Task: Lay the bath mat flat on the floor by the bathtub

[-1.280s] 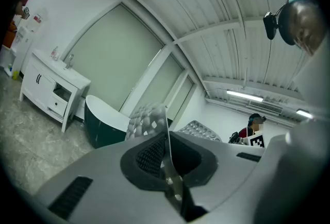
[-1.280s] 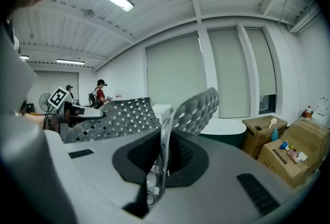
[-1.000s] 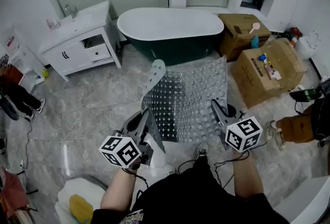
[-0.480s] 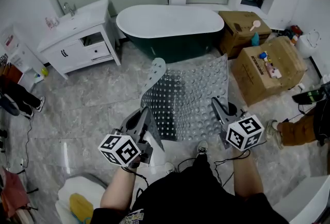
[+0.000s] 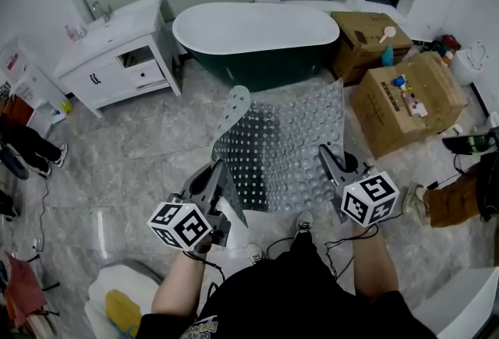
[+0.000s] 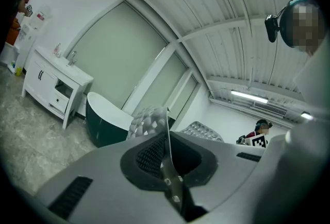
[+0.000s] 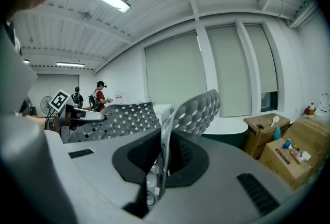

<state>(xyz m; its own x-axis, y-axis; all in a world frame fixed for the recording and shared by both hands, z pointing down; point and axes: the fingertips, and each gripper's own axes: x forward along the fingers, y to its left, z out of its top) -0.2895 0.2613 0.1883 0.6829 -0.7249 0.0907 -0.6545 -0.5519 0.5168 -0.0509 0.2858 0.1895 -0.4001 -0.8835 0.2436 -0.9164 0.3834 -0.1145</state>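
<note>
The bath mat (image 5: pixel 284 144), a clear grey sheet covered in bubbles and holes, hangs stretched in the air between my two grippers, above the marble floor in front of the dark green bathtub (image 5: pixel 257 41). My left gripper (image 5: pixel 224 183) is shut on the mat's near left edge, and the far left corner curls upward. My right gripper (image 5: pixel 325 162) is shut on the near right edge. In the left gripper view the mat (image 6: pixel 149 124) stands thin between the closed jaws of the left gripper (image 6: pixel 166 138). The right gripper view shows the mat (image 7: pixel 198 110) pinched likewise in the right gripper (image 7: pixel 164 152).
A white vanity (image 5: pixel 117 57) stands left of the tub. Cardboard boxes (image 5: pixel 405 100) with small items on top crowd the floor right of it. A white fixture (image 5: pixel 117 302) sits at bottom left. A bystander's leg (image 5: pixel 460 193) and a cable are at right.
Both grippers keep their hold on the mat. The tub and vanity have drifted slightly up and left in the head view, and the bystander's leg at right has shifted.
</note>
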